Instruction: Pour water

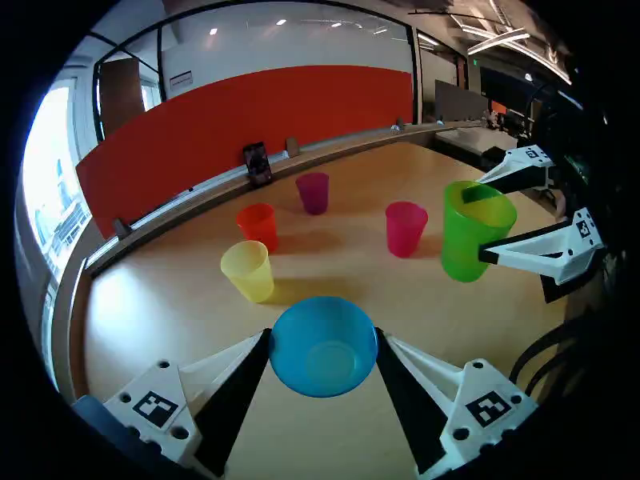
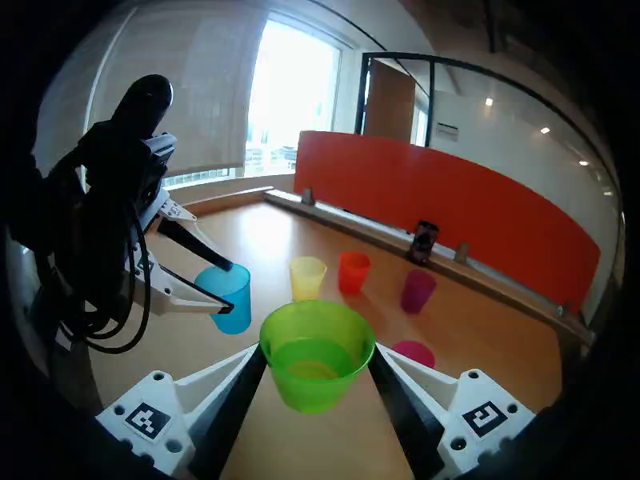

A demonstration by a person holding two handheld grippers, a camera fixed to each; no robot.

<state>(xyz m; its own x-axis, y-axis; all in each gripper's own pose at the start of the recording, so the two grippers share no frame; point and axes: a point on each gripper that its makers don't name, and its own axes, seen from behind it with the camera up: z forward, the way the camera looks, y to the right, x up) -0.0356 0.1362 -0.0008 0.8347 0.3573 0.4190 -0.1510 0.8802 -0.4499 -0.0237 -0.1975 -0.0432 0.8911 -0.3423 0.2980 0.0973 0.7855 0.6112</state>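
Jaws on the left gripper (image 1: 322,338) stand part-closed, both fingers pressing the sides of the blue cup (image 1: 322,356), which is upright. Jaws on the right gripper (image 2: 318,350) are set likewise, clamped on the green cup (image 2: 317,376). I note what looks like water (image 2: 312,368) in its lower part. The blue cup's interior appears dry, though I cannot confirm it. The two held cups are apart from each other, and I cannot tell whether either rests on the table (image 1: 360,276) or hangs just above it. The yellow cup (image 1: 250,270), red cup (image 1: 258,226), purple cup (image 1: 313,192) and pink cup (image 1: 405,228) stand beyond, toward the table's far edge.

I judge the step to be the approach before pouring: both vessels gripped, no tilt begun. The next move calls for bringing the green cup's lip over the blue cup's mouth, then a slow roll of the right wrist while the blue cup is held level.
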